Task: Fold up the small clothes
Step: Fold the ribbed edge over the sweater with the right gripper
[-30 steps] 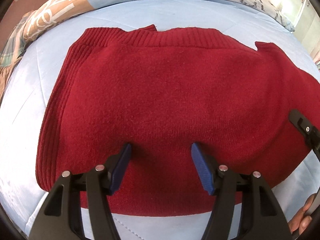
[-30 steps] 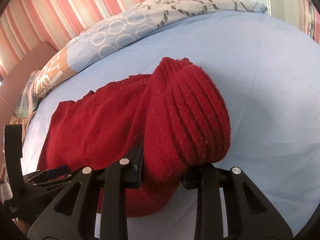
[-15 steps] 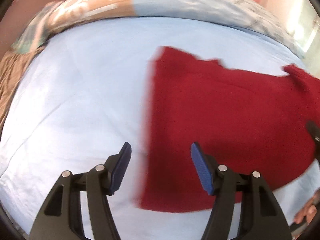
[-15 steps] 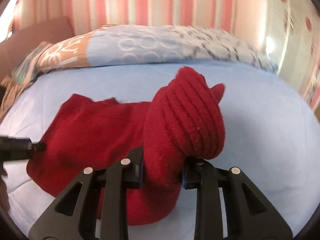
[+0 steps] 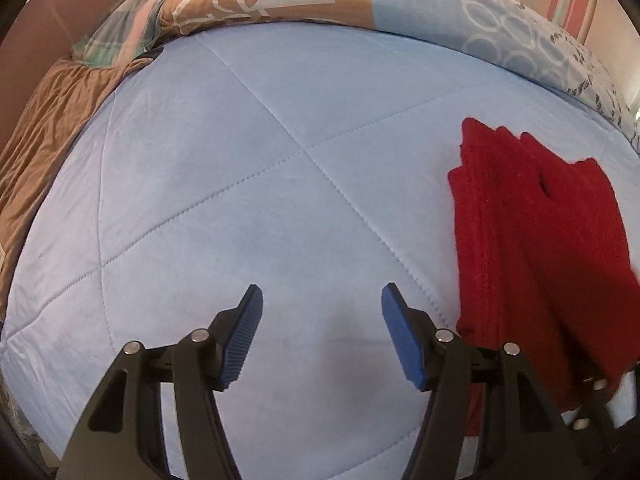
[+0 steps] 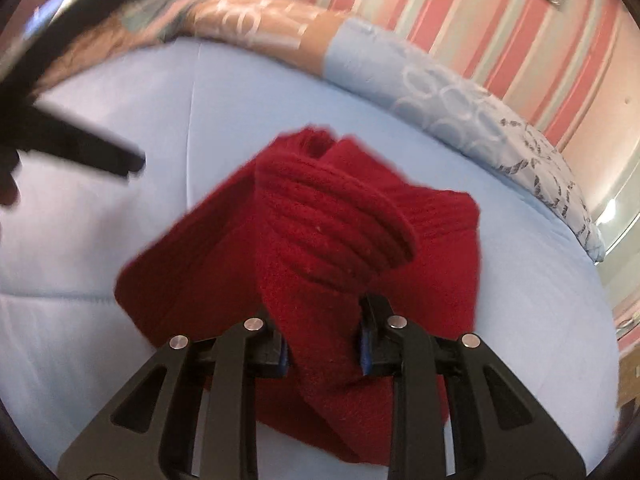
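Left gripper (image 5: 322, 326) over bare light-blue quilt (image 5: 256, 184), blue-padded fingers (image 5: 246, 336) spread wide with nothing between them, only stitched diamond seams beneath. Red knit sweater (image 5: 532, 248) lying at about 3 o'clock of that gripper in the left wrist view, folded over itself into a narrow stack on the quilt, its ribbed edge facing the open fingers, apart from them. At the lower right of the same view, part of the other tool's black frame in front of the sweater's near end.

Right gripper (image 6: 322, 344) clamped narrow on a bunched fold of the red knit sweater (image 6: 332, 240), fabric pinched between both pads and bulging up and forward in a ribbed roll toward 12 o'clock. Rest of the garment spread beneath and to either side of the grip, draped onto the quilt (image 6: 520, 280). Blurred black frame of the left tool at 10 o'clock in the right wrist view, clear of the sweater.

Patterned bedding (image 5: 420, 12) in tan, pale blue and white rings bunched along the far edge of the bed at 12 o'clock; brown satin cloth (image 5: 36, 128) at 9 to 10 o'clock. Pink-striped wall (image 6: 480, 32) behind. No containers visible in either view.
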Available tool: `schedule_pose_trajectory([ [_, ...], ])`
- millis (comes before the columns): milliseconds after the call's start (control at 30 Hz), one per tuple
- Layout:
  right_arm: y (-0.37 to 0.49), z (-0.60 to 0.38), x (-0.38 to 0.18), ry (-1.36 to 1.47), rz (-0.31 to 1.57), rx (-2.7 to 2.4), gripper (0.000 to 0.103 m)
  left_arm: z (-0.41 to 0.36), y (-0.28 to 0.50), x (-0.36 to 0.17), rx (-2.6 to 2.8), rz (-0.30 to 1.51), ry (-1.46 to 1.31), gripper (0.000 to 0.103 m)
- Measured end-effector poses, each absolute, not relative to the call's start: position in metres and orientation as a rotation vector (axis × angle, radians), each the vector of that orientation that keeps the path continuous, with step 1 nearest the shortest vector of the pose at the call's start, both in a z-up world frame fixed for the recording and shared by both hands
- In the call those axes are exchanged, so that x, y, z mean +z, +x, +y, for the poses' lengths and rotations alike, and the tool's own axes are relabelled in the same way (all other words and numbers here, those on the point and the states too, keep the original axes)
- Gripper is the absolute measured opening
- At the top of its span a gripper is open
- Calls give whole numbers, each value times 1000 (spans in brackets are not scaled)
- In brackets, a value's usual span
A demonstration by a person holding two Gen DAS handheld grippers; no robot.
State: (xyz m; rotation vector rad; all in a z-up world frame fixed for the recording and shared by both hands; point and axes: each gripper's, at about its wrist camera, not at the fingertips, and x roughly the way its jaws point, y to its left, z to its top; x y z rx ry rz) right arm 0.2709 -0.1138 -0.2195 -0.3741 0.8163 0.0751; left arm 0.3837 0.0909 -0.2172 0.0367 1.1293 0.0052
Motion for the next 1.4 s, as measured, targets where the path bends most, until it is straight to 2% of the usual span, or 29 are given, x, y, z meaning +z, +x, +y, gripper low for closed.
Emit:
schedule_pose_trajectory([
  [233, 272, -106, -186, -392, 730, -8, 25, 117, 385, -205, 29, 1102, 7, 63],
  [300, 273, -95, -193, -416, 739, 18, 25, 123, 384, -204, 41, 1097, 3, 63],
  [433, 263, -63, -241, -579, 809, 92, 26, 132, 385, -207, 60, 1103, -3, 63],
  [533, 251, -59, -248, -639, 798, 120, 41, 131, 384, -208, 62, 1103, 4, 63],
  [600, 246, -63, -236, -617, 780, 161, 72, 130, 383, -205, 59, 1099, 13, 63],
  [700, 238, -72, -215, -571, 755, 207, 85, 125, 385, -197, 50, 1088, 27, 63],
  [933, 225, -133, -165, -333, 772, 251, 90, 97, 391, -169, -55, 1058, 7, 63],
  [1100, 238, -177, -180, -271, 851, 78, 91, 34, 374, -155, -249, 1061, 36, 63],
  [1267, 245, -212, -190, -134, 883, -33, 91, -20, 353, -173, -305, 1061, 193, 63],
  [1400, 241, -226, -190, 17, 878, -44, 91, -14, 342, -197, -258, 1096, 287, 63],
])
